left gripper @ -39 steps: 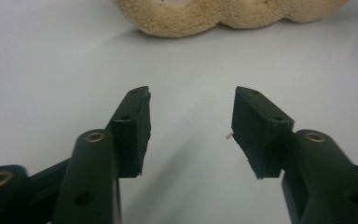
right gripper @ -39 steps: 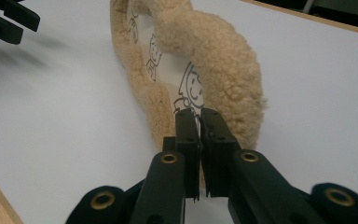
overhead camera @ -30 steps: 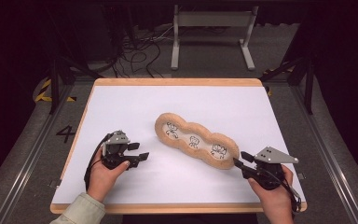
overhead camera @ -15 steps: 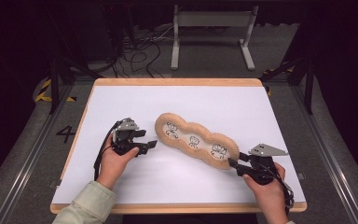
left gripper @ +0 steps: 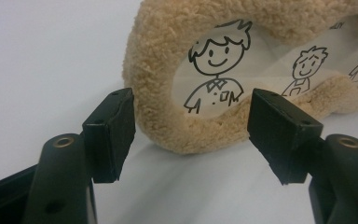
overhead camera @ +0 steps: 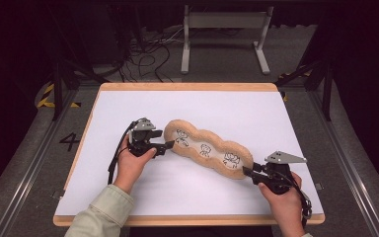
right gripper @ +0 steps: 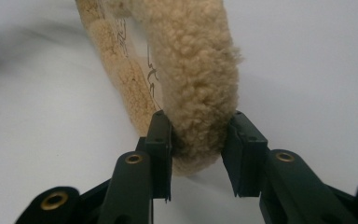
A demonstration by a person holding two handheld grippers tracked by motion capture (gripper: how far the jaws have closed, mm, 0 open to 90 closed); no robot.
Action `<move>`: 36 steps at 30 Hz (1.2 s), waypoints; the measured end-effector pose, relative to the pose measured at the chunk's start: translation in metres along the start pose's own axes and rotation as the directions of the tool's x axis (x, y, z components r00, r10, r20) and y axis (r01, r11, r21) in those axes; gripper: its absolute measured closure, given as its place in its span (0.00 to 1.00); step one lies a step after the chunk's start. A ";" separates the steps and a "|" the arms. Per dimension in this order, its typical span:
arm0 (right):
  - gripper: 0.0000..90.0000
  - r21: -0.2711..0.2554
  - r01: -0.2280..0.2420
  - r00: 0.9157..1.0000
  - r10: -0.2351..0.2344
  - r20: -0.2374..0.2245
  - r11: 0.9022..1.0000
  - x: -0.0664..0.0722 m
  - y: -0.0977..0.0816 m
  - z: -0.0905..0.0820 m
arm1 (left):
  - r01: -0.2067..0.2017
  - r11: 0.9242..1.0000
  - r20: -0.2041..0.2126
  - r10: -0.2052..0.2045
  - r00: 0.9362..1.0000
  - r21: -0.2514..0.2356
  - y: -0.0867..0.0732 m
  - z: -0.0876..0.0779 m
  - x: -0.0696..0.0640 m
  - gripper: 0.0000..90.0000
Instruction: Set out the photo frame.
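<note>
Now a long, fleecy tan plush frame [overhead camera: 208, 147] with three drawn cartoon figures on its pale inner panel lies slantwise on the white worktop [overhead camera: 237, 106], running from about ten o'clock down to about four o'clock of the worktop's middle.

At the ten-o'clock end, the left hand-held gripper [overhead camera: 168, 145] sits level with its tips just at the frame's rounded rim. In the left gripper view its jaws stand wide apart with only the white surface between them; the fuzzy rim and the first cartoon figure [left gripper: 214, 70] lie just beyond the pads [left gripper: 113, 130], which touch nothing. These jaws have just been opening, and no thing is between them. The left hand [overhead camera: 131, 165] wraps the gripper's body, a pale green sleeve [overhead camera: 101, 215] behind it.

At the four-o'clock end, the right hand-held gripper [overhead camera: 248, 171] meets the frame's lower tip. In the right gripper view the fleecy rim [right gripper: 193, 88] rises between the two jaws, whose pads [right gripper: 161, 140] press into the pile on both sides, so the grip is on the frame's edge. These jaws have just been closing, with that rim between them. The right hand [overhead camera: 286, 202] holds the gripper near the worktop's wooden front border [overhead camera: 187, 220].
</note>
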State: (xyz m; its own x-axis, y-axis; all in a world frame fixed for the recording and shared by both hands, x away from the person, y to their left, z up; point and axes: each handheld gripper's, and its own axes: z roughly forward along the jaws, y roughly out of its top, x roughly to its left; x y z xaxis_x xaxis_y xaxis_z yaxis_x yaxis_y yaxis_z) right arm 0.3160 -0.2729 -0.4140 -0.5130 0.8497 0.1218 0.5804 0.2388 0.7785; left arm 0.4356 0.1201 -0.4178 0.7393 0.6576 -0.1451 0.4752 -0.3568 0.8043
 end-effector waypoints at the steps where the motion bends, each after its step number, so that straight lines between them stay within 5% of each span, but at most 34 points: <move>1: 0.73 -0.002 0.003 1.000 -0.003 0.000 1.000 0.000 0.000 0.000 | 0.000 1.000 0.004 0.000 1.000 0.002 0.001 0.003 0.000 0.36; 10: 0.73 -0.003 0.009 1.000 -0.009 0.001 1.000 0.001 -0.001 0.000 | 0.019 0.999 -0.058 -0.018 0.998 0.028 0.001 0.016 0.011 0.40; 16: 0.73 -0.005 0.017 1.000 -0.017 0.001 1.000 0.000 -0.001 0.000 | 0.013 1.000 -0.034 -0.012 0.999 0.024 0.000 0.028 0.015 0.47; 18: 0.73 -0.006 0.018 1.000 -0.018 0.001 1.000 0.000 -0.001 0.000 | 0.019 1.000 -0.023 -0.018 1.000 0.016 0.000 0.028 0.014 0.56; 20: 0.73 -0.008 0.017 1.000 -0.017 -0.002 1.000 0.000 -0.001 0.000 | 0.008 1.000 -0.051 -0.007 0.999 0.021 0.000 0.026 0.014 0.65; 23: 0.73 -0.005 0.014 1.000 -0.014 -0.003 1.000 0.000 -0.001 0.000 | 0.028 1.000 -0.034 -0.027 0.999 0.014 -0.001 0.023 0.019 0.75; 36: 0.74 -0.016 0.032 0.999 -0.032 0.001 0.999 -0.003 0.010 -0.006 | -0.009 1.000 -0.056 0.009 0.998 -0.001 -0.005 -0.004 0.005 0.75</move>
State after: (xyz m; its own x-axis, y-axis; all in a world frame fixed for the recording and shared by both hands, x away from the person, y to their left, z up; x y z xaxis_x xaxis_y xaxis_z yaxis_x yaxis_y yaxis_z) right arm 0.3198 -0.2762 -0.4028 -0.5307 0.8420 0.0965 0.5536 0.2582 0.7917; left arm 0.4344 0.1277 -0.4205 0.7157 0.6905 -0.1050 0.4679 -0.3625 0.8060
